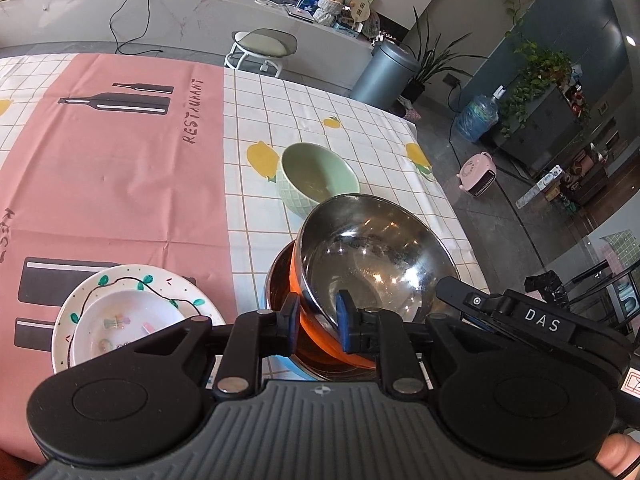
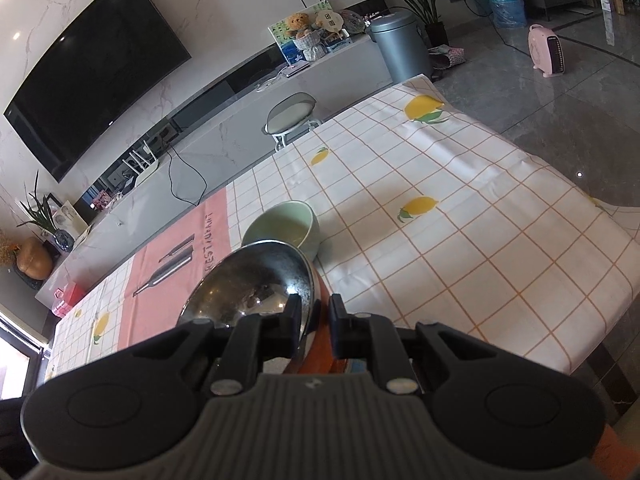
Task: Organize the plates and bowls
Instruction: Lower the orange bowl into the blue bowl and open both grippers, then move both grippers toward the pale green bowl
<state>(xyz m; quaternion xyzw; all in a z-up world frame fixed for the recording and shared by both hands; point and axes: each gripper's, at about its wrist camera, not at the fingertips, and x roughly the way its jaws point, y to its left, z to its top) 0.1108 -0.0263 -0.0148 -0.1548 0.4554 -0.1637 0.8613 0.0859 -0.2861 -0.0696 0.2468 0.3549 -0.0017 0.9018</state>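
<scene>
An orange bowl with a steel inside point(image 1: 372, 256) hangs tilted over a blue-rimmed steel bowl point(image 1: 280, 280) on the table. My left gripper point(image 1: 318, 308) is shut on its near rim. My right gripper point(image 2: 315, 312) also straddles that rim, seen in the right wrist view point(image 2: 256, 280), one finger inside, one outside; its black body point(image 1: 528, 316) shows at the left view's right side. A pale green bowl point(image 1: 316, 178) stands just beyond, also seen from the right wrist point(image 2: 286, 224). A small white dish point(image 1: 124, 324) lies on a leaf-painted plate point(image 1: 100, 284) at the left.
The table carries a pink and white checked cloth point(image 1: 132, 168). Its right edge point(image 2: 560, 208) drops to a grey floor. A stool point(image 1: 262, 46), a grey bin point(image 1: 384, 76) and a pink heater point(image 1: 478, 174) stand beyond the table.
</scene>
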